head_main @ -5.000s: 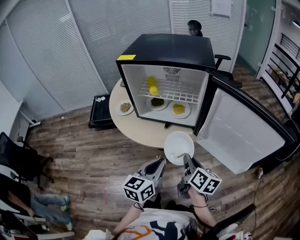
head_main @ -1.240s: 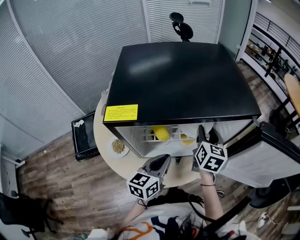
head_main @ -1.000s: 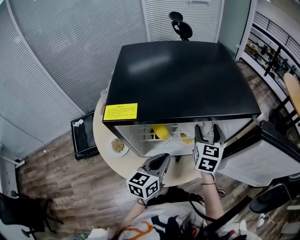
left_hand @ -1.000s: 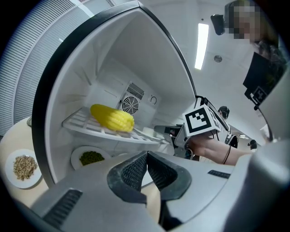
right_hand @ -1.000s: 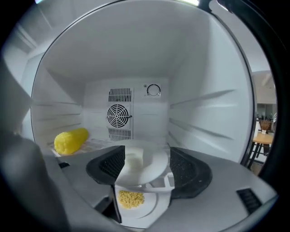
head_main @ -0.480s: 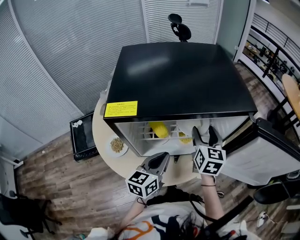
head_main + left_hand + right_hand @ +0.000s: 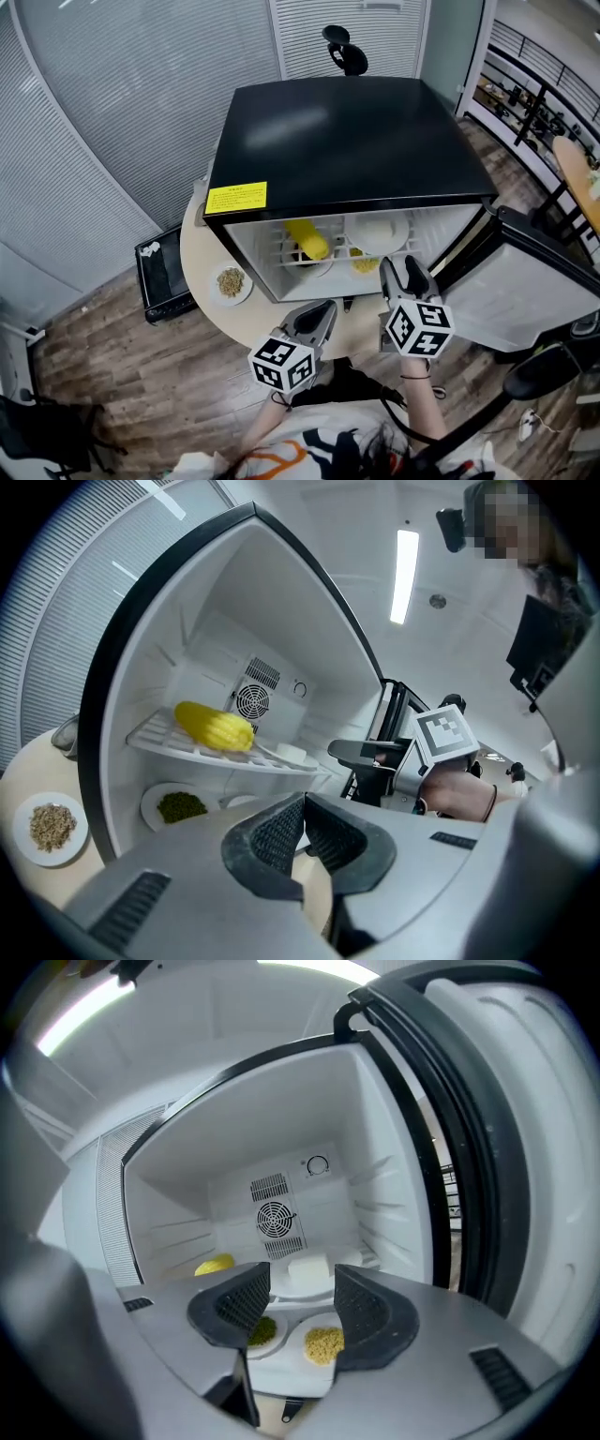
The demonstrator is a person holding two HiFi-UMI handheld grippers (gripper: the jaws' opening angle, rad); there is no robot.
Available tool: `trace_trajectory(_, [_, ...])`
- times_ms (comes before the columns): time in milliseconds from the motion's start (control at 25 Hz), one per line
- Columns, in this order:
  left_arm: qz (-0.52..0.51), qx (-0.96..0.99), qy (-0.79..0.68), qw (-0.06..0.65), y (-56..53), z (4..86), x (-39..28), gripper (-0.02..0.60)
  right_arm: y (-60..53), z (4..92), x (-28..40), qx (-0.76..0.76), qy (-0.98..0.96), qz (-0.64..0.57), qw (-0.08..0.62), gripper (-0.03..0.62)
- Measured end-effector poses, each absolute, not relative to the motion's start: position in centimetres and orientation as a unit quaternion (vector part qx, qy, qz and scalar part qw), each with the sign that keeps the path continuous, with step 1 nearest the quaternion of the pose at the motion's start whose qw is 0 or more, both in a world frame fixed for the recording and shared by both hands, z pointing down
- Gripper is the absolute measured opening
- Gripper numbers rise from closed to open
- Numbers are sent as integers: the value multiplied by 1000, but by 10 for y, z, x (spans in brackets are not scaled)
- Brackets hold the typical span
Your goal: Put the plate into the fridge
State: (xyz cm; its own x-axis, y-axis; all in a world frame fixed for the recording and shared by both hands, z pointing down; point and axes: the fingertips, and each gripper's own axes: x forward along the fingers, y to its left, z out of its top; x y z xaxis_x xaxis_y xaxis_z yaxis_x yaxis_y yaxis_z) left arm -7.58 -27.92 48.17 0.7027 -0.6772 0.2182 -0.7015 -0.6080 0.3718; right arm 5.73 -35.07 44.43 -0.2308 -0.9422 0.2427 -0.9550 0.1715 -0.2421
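Observation:
The white plate (image 7: 378, 232) lies on the right half of the wire shelf inside the open black fridge (image 7: 347, 141). In the right gripper view the plate (image 7: 309, 1286) carries a white block and sits beyond the jaws. My right gripper (image 7: 401, 272) hovers just outside the fridge mouth, apart from the plate. Its jaws (image 7: 302, 1302) are closing with nothing between them. My left gripper (image 7: 317, 317) is lower left of it over the round table, shut and holding nothing (image 7: 302, 832).
A corn cob (image 7: 306, 240) lies on the shelf's left half. Below the shelf sit a plate of green food (image 7: 262, 1330) and one of yellow food (image 7: 323, 1342). A small plate of grain (image 7: 231, 282) is on the table (image 7: 202, 281). The fridge door (image 7: 544, 291) hangs open at right.
My right gripper has drawn back out of the fridge toward me and its jaws have narrowed. The plate now shows alone on the shelf. The left gripper has barely moved.

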Motion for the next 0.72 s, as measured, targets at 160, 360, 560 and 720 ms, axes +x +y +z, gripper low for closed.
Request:
trace_trajectory(160, [31,898,-378,224,-259,484,-76,12,-325,446,54,619,-764,182,14,195])
trace_trajectory(360, [36,899,-369,233,-230,491,-80,12,-284,465,43,613,-761,214,15,146])
trace_trajectory(560, [52,901,-355,245,-202,507,-80,12,-243,493,35,612,-752,242,38,120])
trace_trajectory(720, [61,902,-343,257,-184,516,-77,12,-215,510,31,613,-742,266,52,83])
